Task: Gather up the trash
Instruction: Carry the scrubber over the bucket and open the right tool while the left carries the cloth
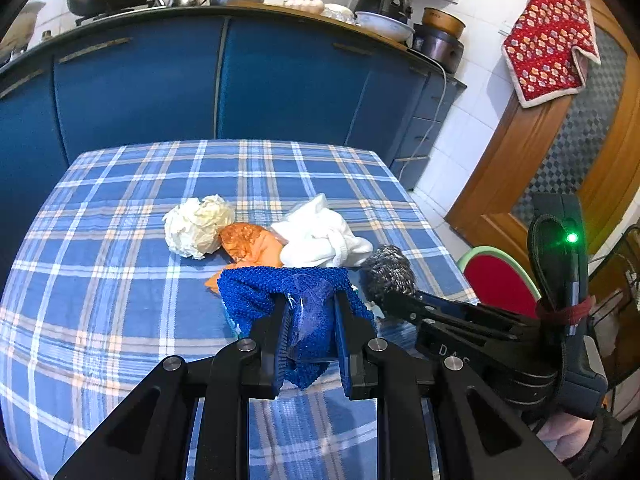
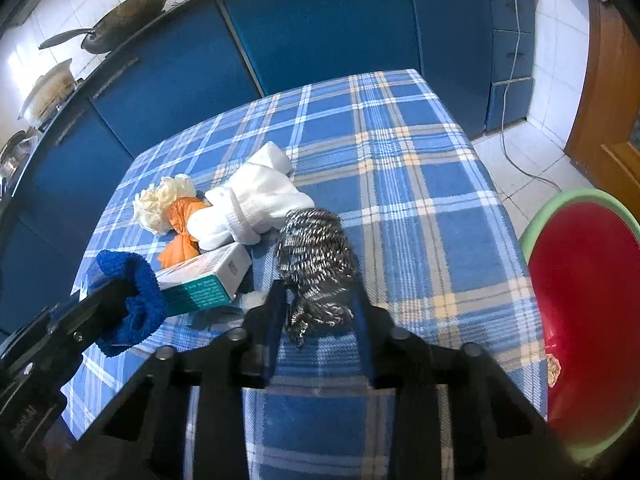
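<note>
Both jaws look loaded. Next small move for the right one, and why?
Probably lift the right gripper and carry it rightward over the red basin with the green rim. Its jaws are shut on the grey steel-wool scrubber, and the basin sits just past the plaid table's right edge.

Bright, even light throughout, strong fisheye bending with dark vignetted corners, and slight blur at the edges.
</note>
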